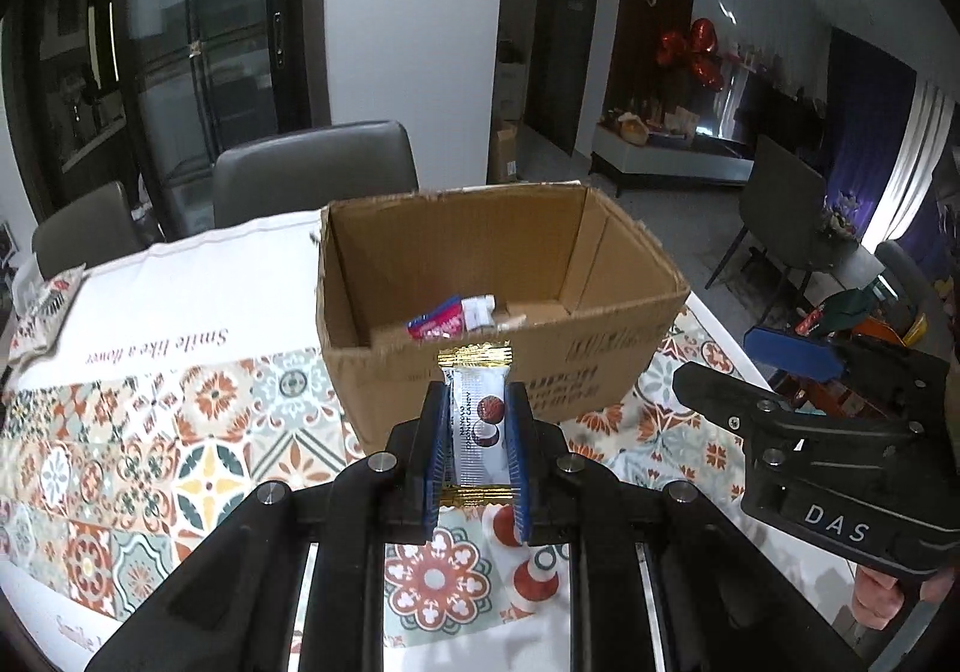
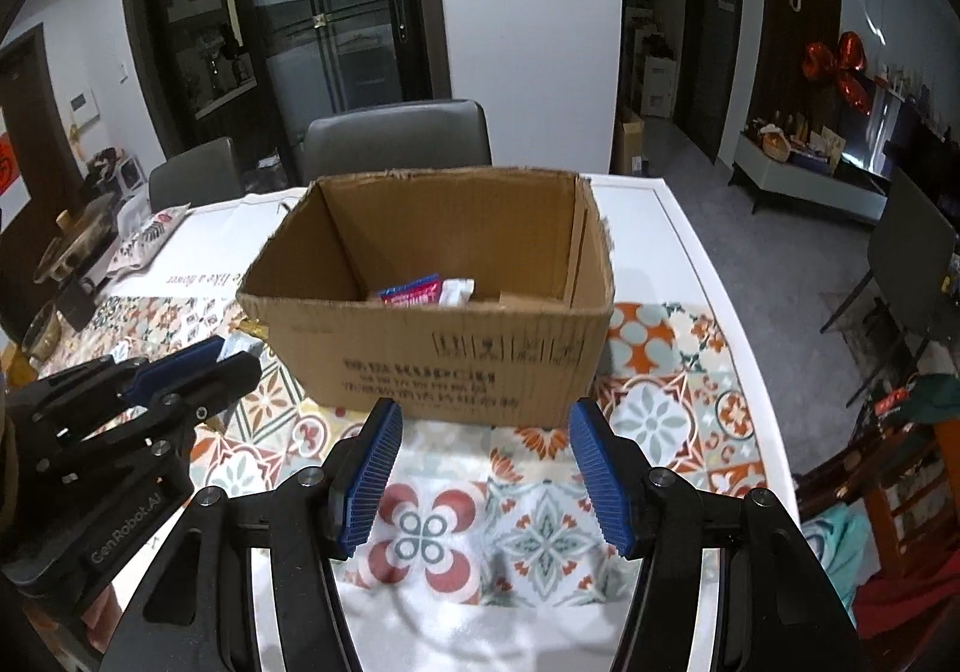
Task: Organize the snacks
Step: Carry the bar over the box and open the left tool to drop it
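Note:
An open cardboard box point(image 1: 510, 366) stands on the patterned tablecloth; it also shows in the right wrist view point(image 2: 444, 354). Inside lie a red and blue snack packet point(image 1: 435, 324) point(image 2: 414, 293) and a white packet point(image 1: 480, 310) point(image 2: 456, 291). My left gripper point(image 1: 477, 408) is shut on a white candy packet with gold ends point(image 1: 477, 420), held just in front of the box's near wall. It also appears at the left of the right wrist view point(image 2: 198, 366). My right gripper point(image 2: 483, 426) is open and empty before the box; it also shows in the left wrist view point(image 1: 768, 366).
Grey chairs point(image 1: 312, 174) stand behind the table. A patterned bag point(image 1: 42, 312) lies at the far left table edge. Pots and clutter point(image 2: 72, 252) sit left of the table. The table's right edge point(image 2: 720, 300) drops to the floor.

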{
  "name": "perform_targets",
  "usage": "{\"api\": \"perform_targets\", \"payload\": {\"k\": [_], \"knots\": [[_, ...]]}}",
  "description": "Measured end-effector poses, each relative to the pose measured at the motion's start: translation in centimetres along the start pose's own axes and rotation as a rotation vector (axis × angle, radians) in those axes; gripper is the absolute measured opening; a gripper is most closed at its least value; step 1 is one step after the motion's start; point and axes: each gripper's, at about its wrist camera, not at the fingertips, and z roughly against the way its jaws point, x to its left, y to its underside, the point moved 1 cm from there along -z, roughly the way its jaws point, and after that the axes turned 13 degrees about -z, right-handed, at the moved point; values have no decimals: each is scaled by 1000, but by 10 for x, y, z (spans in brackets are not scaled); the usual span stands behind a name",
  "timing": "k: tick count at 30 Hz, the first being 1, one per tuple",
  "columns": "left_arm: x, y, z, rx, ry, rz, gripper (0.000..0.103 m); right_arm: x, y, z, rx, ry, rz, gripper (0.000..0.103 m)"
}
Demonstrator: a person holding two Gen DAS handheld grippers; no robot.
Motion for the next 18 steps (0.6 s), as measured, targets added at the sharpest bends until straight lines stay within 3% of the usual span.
{"api": "perform_targets", "payload": {"k": [9, 18], "knots": [[6, -31, -6, 12, -24, -25, 19, 0, -28, -5, 22, 25, 16, 59], [17, -62, -34, 90, 6, -6, 19, 0, -62, -12, 52, 63, 23, 59]]}}
